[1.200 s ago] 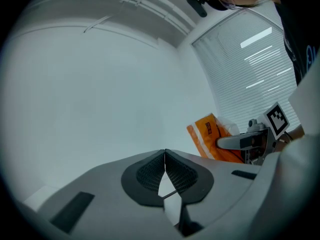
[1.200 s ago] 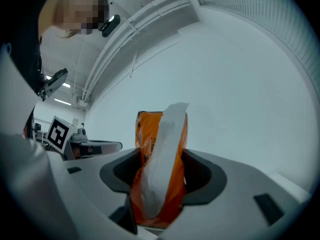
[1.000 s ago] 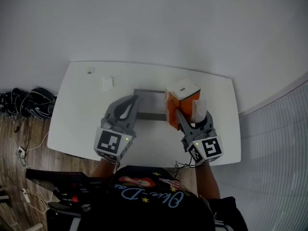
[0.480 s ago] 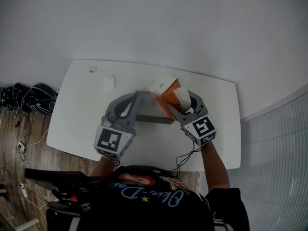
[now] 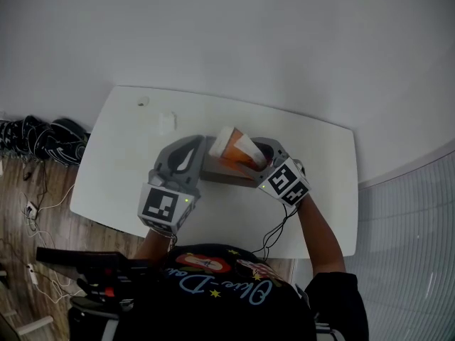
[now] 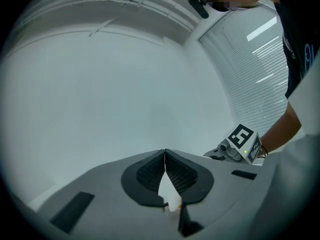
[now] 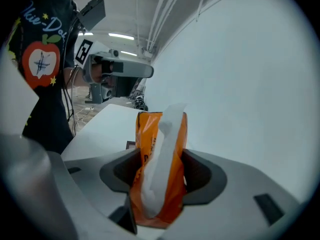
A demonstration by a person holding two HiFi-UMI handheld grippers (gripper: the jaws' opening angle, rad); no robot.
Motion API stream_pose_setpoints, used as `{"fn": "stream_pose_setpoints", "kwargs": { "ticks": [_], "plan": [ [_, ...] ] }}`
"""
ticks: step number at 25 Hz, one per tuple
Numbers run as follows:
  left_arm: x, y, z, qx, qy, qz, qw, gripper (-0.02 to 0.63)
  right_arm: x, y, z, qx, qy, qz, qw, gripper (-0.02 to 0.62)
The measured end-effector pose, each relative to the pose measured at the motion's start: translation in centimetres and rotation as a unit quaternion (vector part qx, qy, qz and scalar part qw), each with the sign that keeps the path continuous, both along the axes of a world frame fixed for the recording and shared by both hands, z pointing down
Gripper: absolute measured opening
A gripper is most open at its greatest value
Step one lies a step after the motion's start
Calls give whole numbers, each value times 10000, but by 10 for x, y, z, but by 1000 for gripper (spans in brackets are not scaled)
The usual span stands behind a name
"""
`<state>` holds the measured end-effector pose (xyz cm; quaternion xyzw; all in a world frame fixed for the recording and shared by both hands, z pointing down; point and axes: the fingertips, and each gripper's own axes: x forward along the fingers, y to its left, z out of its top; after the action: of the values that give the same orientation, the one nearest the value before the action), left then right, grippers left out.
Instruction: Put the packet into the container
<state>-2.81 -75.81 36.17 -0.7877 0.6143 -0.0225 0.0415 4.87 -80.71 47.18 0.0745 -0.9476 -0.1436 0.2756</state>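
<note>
Since 1 second ago we have swung the packet from upright at the right of the desk leftward and down, tipping it until it leans over the container. Our left side has hardly shifted.

Nearest us, our right tool is clamped on the packet's orange middle. Both pads press into its sides, spread wide by its bulk. Our left tool has its jaws together, tips meeting on nothing. It sits just beside the container's left end, and we cannot tell whether it touches the wall.

Beyond the tools, the grey container lies with its long side across the desk. The packet hangs over its right half, long axis slanting up and to the left, white end highest. We cannot tell whether its lower end is already inside.

The opening therefore lies below and slightly left of the packet, and the right hand is the 1 placed to lower it. We judge the packet needs laying along the container's length to fit.

Farther back, a small white object lies well apart.
</note>
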Motion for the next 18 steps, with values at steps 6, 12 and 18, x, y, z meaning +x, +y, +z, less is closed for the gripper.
{"fn": "stream_pose_setpoints", "kwargs": {
  "ticks": [6,12,18],
  "plan": [
    [1,-1,1,-29,7,-9,10000,9,-7,-6,22,-140,372,-167,9991,252],
    [-2,-4,2,-44,29,-45,10000,9,-7,-9,40,-259,773,-284,9963,253],
    [-6,-4,4,-78,37,-72,9999,9,-14,-6,60,-394,1069,-481,9923,255]
  ]
}}
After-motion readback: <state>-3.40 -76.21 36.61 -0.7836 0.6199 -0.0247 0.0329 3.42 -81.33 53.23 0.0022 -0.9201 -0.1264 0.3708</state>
